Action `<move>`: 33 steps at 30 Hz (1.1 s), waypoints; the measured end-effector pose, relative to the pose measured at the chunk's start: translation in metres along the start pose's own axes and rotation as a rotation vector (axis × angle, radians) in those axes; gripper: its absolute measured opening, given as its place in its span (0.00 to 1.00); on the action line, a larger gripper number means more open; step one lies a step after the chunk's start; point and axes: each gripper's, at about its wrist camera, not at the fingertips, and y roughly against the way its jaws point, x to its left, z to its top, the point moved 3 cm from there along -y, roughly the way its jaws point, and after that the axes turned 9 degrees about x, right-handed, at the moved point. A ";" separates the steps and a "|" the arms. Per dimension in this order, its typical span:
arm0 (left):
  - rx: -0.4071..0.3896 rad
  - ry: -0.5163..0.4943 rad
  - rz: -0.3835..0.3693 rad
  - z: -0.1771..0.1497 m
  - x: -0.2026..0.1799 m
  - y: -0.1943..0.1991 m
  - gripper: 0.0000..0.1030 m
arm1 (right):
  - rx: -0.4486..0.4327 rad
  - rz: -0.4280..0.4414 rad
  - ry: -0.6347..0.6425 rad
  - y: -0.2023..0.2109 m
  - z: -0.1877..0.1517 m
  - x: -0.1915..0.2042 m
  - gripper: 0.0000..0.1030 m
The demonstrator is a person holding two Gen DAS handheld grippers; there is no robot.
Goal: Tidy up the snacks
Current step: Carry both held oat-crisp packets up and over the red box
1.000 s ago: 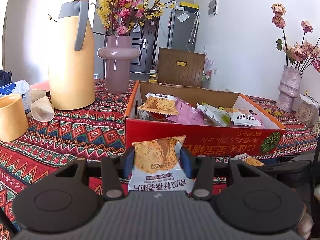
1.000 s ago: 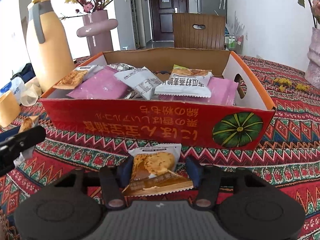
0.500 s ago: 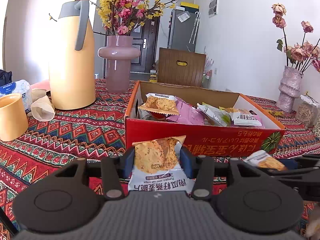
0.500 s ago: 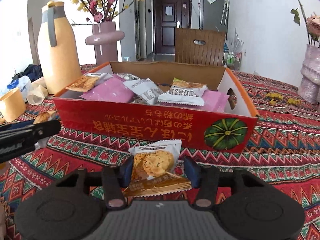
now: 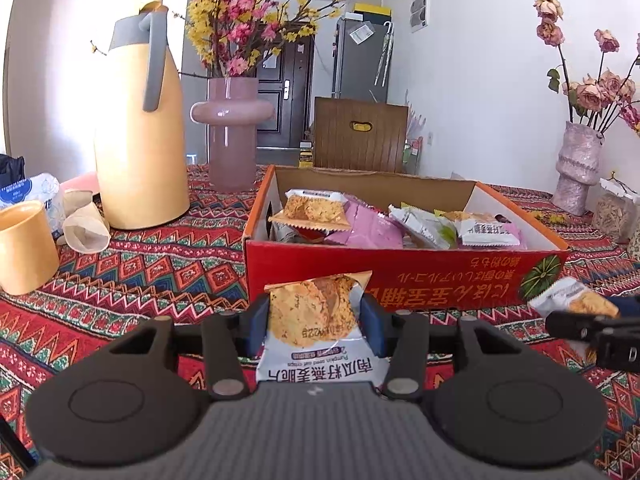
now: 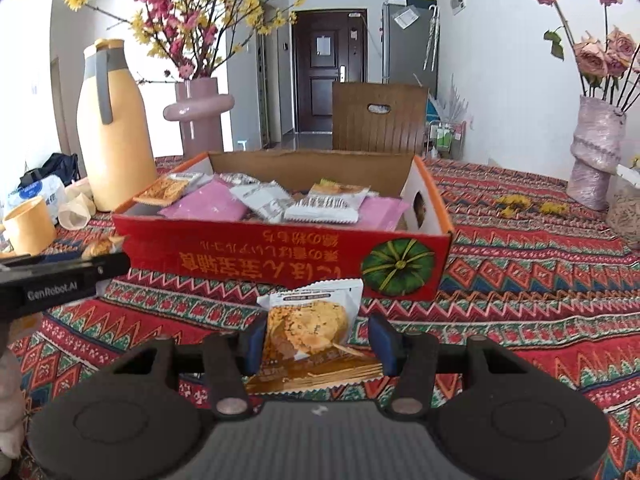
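The left tongs (image 5: 316, 316) are clamped on a cracker packet (image 5: 316, 320), blue pads pressing both sides. The packet stands upright between them, its cracker picture uppermost and its white printed end toward the camera. It is held just short of the red front wall of the snack box (image 5: 400, 276), above the patterned cloth of the counter (image 5: 140, 264).

The right tongs (image 6: 316, 340) hold a second cracker packet (image 6: 308, 328). Its left edge is against the left pad; on the right a narrow gap seems to show between wrapper and pad, though the angle is poor and I would not swear to it. The packet does not sag, so it reads as gripped. It too sits in front of the box, below the green pumpkin print (image 6: 398, 266) on the front wall.

The box is open-topped and stands on the counter. Inside lie several packets: a cracker packet at the left end (image 5: 312, 210), pink pouches (image 5: 372, 230), a silver-white pouch (image 5: 420, 224) and another white packet toward the right (image 5: 488, 232).

In the left view the right tongs show at the far right edge with their packet (image 5: 572, 300), near the right front corner of the box.

On the counter left of the box stand a yellow flask (image 5: 140, 140) with a grey handle, a pink vase (image 5: 232, 132) of blossom branches, a yellow cup (image 5: 24, 248) and crumpled paper cups (image 5: 84, 228). A pale vase (image 5: 576, 168) of dried roses stands at the far right.
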 end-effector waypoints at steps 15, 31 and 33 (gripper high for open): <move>-0.092 -0.066 -0.031 0.049 -0.024 0.032 0.47 | -0.116 -0.007 -0.011 0.018 0.050 -0.010 0.50; -0.110 -0.018 -0.024 0.127 -0.031 -0.021 0.47 | -0.220 -0.021 -0.023 -0.027 0.125 -0.002 0.50; -0.104 -0.002 -0.013 0.135 -0.030 -0.035 0.47 | -0.231 -0.035 -0.013 -0.041 0.132 -0.001 0.50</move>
